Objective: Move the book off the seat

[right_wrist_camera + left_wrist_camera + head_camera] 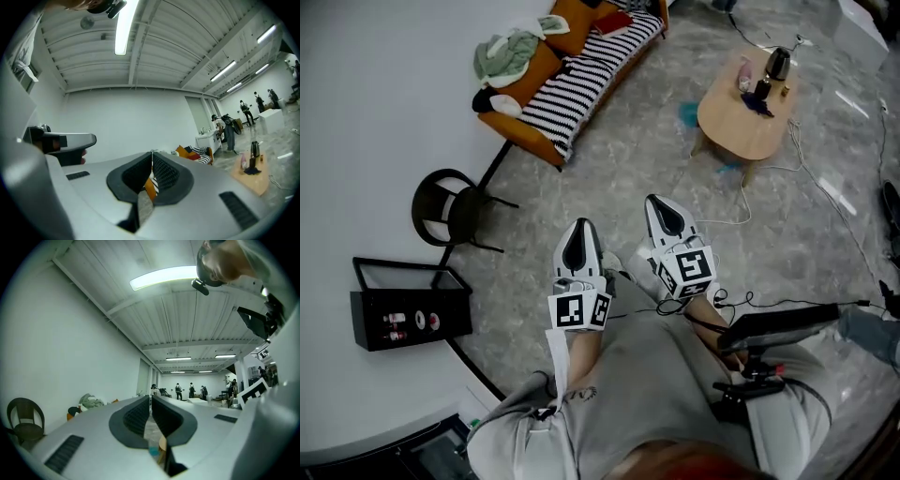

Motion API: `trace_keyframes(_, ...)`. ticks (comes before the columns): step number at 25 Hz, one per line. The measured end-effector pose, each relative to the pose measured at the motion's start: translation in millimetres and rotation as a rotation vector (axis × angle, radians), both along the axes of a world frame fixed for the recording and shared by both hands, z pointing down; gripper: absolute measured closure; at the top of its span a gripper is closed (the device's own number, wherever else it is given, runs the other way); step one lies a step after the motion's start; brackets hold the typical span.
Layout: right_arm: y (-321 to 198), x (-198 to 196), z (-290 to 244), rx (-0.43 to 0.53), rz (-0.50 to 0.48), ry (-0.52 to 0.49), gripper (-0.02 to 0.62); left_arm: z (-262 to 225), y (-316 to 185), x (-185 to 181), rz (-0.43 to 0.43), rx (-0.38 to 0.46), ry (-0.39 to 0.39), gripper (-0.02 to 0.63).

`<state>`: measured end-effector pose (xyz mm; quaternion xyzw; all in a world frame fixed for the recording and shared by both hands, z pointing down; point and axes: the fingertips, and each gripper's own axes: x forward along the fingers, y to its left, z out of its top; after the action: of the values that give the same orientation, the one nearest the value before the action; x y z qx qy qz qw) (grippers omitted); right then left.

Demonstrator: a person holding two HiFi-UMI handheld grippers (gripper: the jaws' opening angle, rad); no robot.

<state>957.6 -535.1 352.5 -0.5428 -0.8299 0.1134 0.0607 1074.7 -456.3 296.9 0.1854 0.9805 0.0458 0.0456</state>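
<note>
An orange sofa [546,58] with a striped blanket stands at the top of the head view, far from me. A flat red thing [615,22], possibly the book, lies on its far end. My left gripper [580,225] and right gripper [654,200] are held side by side over the grey floor, pointing level toward the sofa. Both are shut with nothing between the jaws. In the left gripper view the jaws [151,398] meet at the tip. The right gripper [152,153] is likewise shut, with the sofa [196,153] beyond it.
A black round-backed chair [448,212] stands by the white wall at left, also in the left gripper view [24,421]. A black rack [411,306] sits nearer me. A round wooden table [748,120] with bottles stands at right, cables [806,164] trailing on the floor.
</note>
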Motion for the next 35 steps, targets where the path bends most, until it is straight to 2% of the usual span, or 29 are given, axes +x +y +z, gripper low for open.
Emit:
trace_keyframes(5, -1.8, -21.7, -3.8, -0.004, 0.041, -0.015, 0.580, 11.9, 9.0, -33.7, 0.045, 0.009, 0.004, 0.594)
trace_keyframes(11, 14.3, -64.3, 10.0, 0.034, 0.107, -0.018, 0.580, 24.9, 36.7, -84.7, 0.102, 0.019, -0.002, 0.594)
trace_keyframes(19, 89.8, -135.6, 5.4, 0.083, 0.104, -0.063, 0.580, 34.1, 103.7, -158.2, 0.095, 0.012, -0.009, 0.594)
trace_keyframes(25, 190.6, -185.8, -3.3, 0.124, 0.077, -0.084, 0.580, 34.6, 205.8, -200.3, 0.066, 0.044, -0.020, 0.592)
trace_keyframes(28, 235.1, -212.0, -19.7, 0.132, 0.082, -0.100, 0.580, 26.2, 260.6, -221.8, 0.052, 0.035, -0.022, 0.592)
trace_keyframes(32, 277.2, -250.0, -38.3, 0.141, 0.138, -0.130, 0.580, 19.2, 318.7, -264.4, 0.039, 0.043, -0.064, 0.594)
trace_keyframes(35, 292.1, -268.2, -42.3, 0.146, 0.189, -0.139, 0.580, 23.1, 343.0, -297.4, 0.079, 0.058, -0.092, 0.594)
